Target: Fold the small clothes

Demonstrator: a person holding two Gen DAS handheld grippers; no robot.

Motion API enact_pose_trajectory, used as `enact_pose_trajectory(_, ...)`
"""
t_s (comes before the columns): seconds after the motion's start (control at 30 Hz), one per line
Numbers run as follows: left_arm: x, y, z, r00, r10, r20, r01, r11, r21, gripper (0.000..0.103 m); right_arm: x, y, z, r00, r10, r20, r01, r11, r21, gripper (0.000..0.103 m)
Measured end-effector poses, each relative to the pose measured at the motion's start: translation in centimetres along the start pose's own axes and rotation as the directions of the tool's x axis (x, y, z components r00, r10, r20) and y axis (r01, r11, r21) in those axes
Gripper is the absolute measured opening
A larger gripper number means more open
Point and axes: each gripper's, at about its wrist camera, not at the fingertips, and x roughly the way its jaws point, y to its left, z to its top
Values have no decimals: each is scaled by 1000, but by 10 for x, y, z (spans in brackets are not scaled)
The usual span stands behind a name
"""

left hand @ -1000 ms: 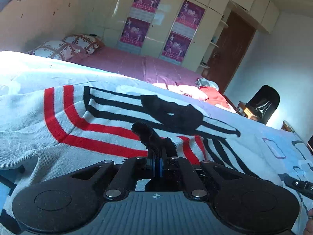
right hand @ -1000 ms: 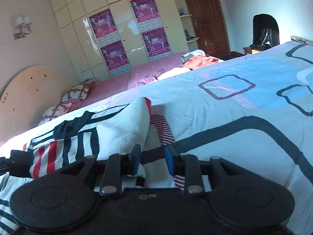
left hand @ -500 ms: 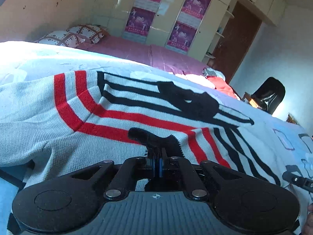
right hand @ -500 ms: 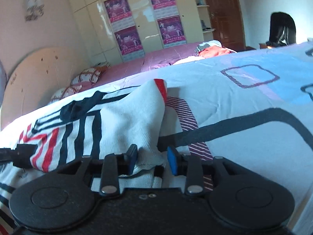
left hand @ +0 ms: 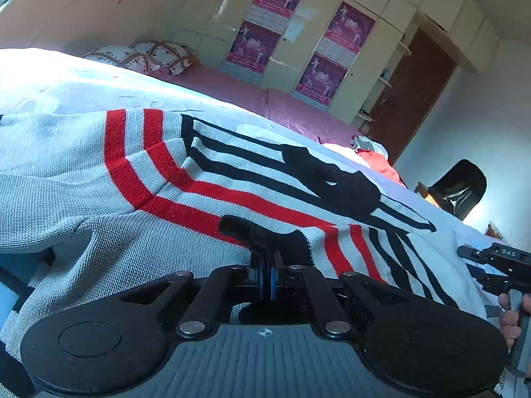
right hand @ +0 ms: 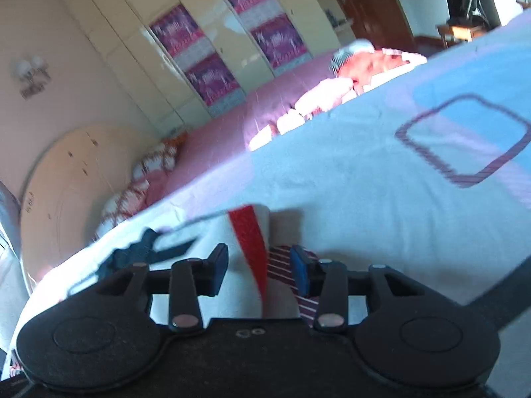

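A grey-white knit sweater with red and black stripes lies spread on the pale blue bed cover. My left gripper is shut on a black edge of the sweater near its middle. In the right wrist view, a folded sweater edge with a red stripe lies between the blue pads of my right gripper. Its jaws are opening and the pads stand clear of the cloth. A hand holding that gripper shows at the right edge of the left wrist view.
Beyond this bed stands a pink bed with patterned pillows and a pile of clothes. A cream wardrobe with purple posters, a brown door and a black chair line the far side.
The right gripper's jaws have widened and let go of the sweater edge, and it has swung sideways, blurring its view. The left gripper stays shut on the cloth, with the sweater lying flatter.
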Motion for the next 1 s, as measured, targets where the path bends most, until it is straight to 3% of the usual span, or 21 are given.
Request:
enact_pose_trajectory(0.03,-1,-1,0,1000,2,9,-2,1000,1,3,5,-1,-3,1000,23,-12,-23,1000,-3,12)
enact_pose_trajectory(0.07,-6,-2,0,999,6,42,-6,1000,1,3,6,2,-4,999,35,-17,-36,999,-34,11)
enact_pose_trajectory(0.1,-13,-4,-1,996,14,85,-15,1000,6,3,2,9,-5,1000,-14,0,14,996,-93,8)
enact_pose_trajectory(0.13,-14,-8,-1,993,73,93,-78,996,42,3,-3,15,-6,999,-42,33,46,989,-141,7)
enact_pose_trajectory(0.17,-7,-7,-4,993,105,61,-109,993,56,3,-1,17,-10,995,-88,47,95,979,-180,7)
enact_pose_trajectory(0.27,-3,-6,1,993,113,31,-115,992,57,4,5,23,-13,992,-117,39,123,965,-233,8)
enact_pose_trajectory(0.3,-3,-5,2,994,108,26,-109,993,55,4,4,25,-13,990,-135,45,141,958,-251,15)
enact_pose_trajectory(0.33,-7,-1,3,995,98,28,-99,994,37,10,1,26,-13,988,-146,50,154,955,-252,27)
enact_pose_trajectory(0.37,-12,3,4,993,113,38,-114,993,19,16,-6,27,-13,986,-154,64,165,955,-248,28)
enact_pose_trajectory(0.43,-36,10,5,969,208,135,-207,978,-16,60,-29,30,-16,986,-128,108,153,952,-264,27)
enact_pose_trajectory(0.47,-44,8,8,960,218,179,-219,976,-13,62,-37,32,-18,990,-93,110,121,951,-284,26)
enact_pose_trajectory(0.53,-43,-12,16,976,131,175,-141,989,47,62,-51,47,-30,996,-23,90,53,936,-347,23)
enact_pose_trajectory(0.63,-18,-69,16,993,-38,116,15,981,193,62,-48,78,-57,998,53,33,-33,895,-445,21)
enact_pose_trajectory(0.7,5,-97,8,995,-86,48,71,963,262,62,-40,100,-74,999,54,8,-41,845,-533,20)
enact_pose_trajectory(0.8,35,-102,-9,999,-33,-38,43,950,308,62,-26,114,-87,1000,-5,-20,-8,769,-639,18)
enact_pose_trajectory(0.83,30,-98,-14,998,-54,-23,59,945,321,61,-24,111,-85,999,-33,-11,18,760,-649,17)
enact_pose_trajectory(0.93,15,-80,-7,999,35,-2,-32,938,345,61,-32,83,-71,998,-65,11,58,782,-620,12)
enact_pose_trajectory(1.0,6,-63,-2,1000,27,-8,-23,950,311,61,-33,73,-62,996,-84,9,72,787,-613,12)
